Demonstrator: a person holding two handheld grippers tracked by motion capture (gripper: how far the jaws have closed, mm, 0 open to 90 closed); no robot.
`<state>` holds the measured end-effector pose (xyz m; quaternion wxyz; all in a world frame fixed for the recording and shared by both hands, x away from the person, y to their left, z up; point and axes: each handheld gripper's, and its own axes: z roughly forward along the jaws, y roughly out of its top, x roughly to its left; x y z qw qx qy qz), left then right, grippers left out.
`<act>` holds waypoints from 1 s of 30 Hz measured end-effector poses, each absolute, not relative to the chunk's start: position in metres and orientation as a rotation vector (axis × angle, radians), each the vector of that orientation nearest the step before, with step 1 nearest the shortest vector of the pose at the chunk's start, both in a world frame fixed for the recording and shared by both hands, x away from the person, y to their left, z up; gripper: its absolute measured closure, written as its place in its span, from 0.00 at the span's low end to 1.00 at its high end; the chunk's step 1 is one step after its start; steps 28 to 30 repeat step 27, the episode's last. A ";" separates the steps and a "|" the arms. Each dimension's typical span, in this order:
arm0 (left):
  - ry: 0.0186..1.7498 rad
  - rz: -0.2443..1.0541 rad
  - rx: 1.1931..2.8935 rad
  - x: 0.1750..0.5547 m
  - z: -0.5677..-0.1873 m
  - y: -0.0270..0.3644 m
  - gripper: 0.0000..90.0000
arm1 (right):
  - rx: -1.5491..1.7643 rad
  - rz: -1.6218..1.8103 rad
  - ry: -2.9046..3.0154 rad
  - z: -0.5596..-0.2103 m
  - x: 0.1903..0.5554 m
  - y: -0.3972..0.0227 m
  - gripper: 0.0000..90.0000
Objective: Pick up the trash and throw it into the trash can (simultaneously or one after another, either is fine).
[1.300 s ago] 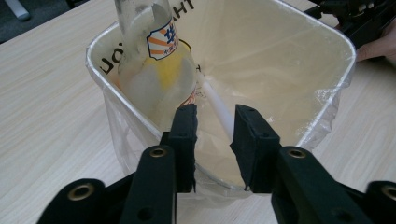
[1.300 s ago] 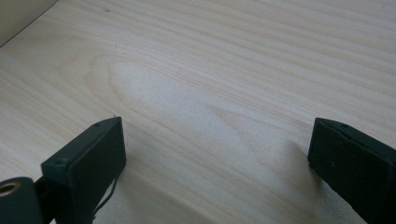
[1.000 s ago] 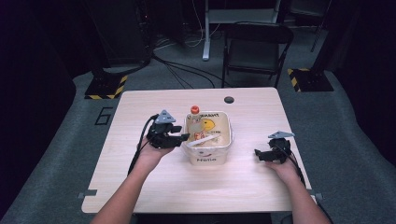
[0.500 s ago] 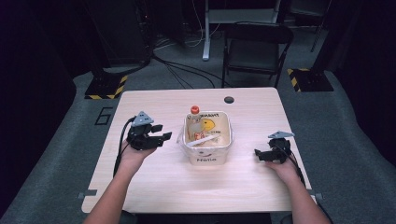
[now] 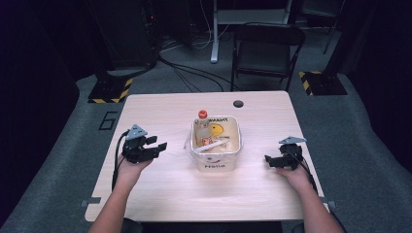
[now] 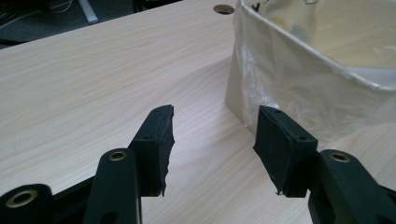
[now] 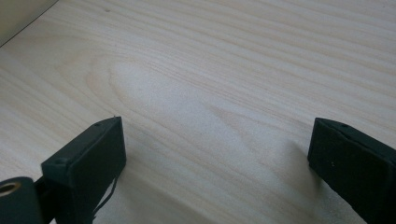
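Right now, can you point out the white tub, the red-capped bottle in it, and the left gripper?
white tub (image 5: 215, 165): high view, on its front wall by the lettering.
red-capped bottle (image 5: 201, 115): high view, on the red cap.
left gripper (image 5: 159, 142): high view, midway between its open fingers, left of the tub.

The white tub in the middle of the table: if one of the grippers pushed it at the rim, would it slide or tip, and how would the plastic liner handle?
The tub looks squat with a wide base, so it would likely slide rather than tip. The liner is thin and creased, probably floppy and slippery. The red-capped bottle leaning inside might shift.
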<state>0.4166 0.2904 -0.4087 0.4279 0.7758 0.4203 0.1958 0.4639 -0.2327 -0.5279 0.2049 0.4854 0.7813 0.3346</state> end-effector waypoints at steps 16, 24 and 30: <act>1.163 0.503 1.878 0.411 -0.447 0.330 0.49 | 1.355 0.933 2.178 -0.528 0.464 -0.233 0.04; 1.199 0.515 1.894 0.409 -0.471 0.339 0.48 | 1.354 0.933 2.178 -0.528 0.464 -0.233 0.04; 1.208 0.522 1.891 0.409 -0.474 0.340 0.48 | 1.354 0.932 2.179 -0.528 0.464 -0.233 0.04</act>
